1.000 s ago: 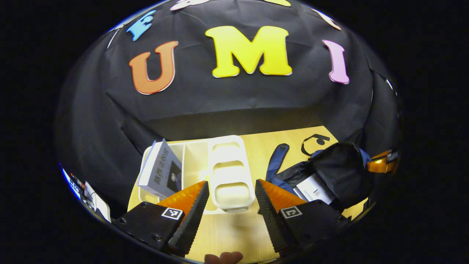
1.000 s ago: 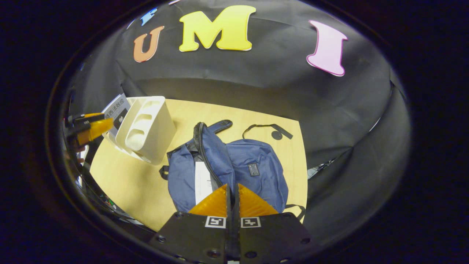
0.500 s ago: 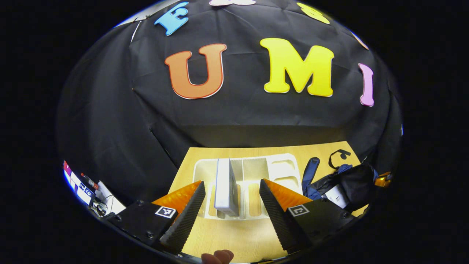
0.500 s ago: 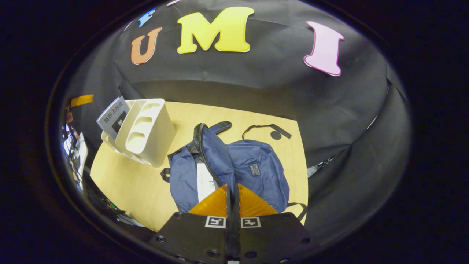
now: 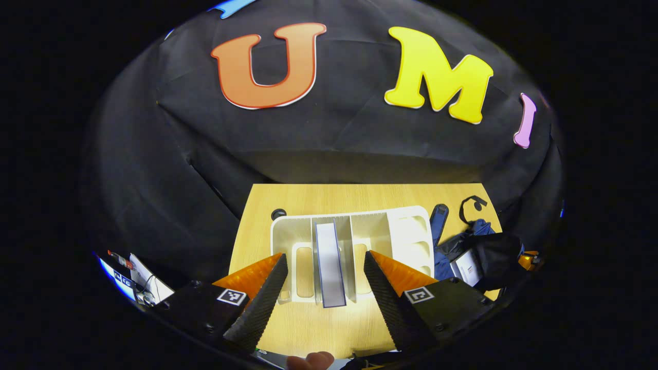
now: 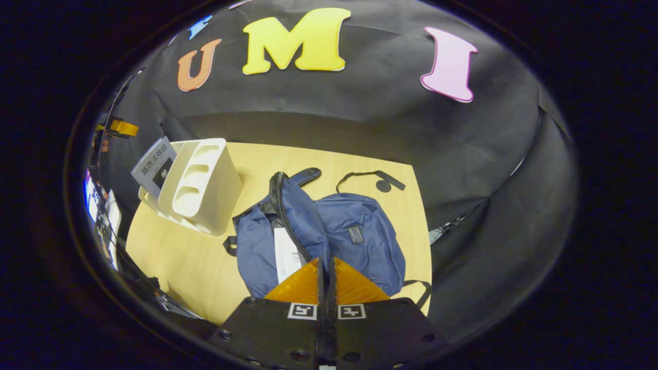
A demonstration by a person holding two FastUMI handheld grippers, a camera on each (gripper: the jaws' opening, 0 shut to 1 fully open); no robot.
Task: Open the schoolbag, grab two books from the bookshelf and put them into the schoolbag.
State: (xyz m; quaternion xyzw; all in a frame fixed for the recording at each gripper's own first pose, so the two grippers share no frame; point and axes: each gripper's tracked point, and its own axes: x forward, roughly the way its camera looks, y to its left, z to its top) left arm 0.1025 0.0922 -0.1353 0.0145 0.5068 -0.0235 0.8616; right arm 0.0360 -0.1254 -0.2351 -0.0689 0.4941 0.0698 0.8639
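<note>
Left gripper (image 5: 323, 288) now squarely over shelved book (image 5: 329, 270).

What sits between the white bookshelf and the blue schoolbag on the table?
Nothing: in the right gripper view, bare wooden table separates the bookshelf from the schoolbag.

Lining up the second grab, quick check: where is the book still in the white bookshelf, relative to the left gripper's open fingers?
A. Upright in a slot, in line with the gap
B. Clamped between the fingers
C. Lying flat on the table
A: the book stands upright in a slot of the bookshelf, ahead of the open left gripper, untouched.
</note>
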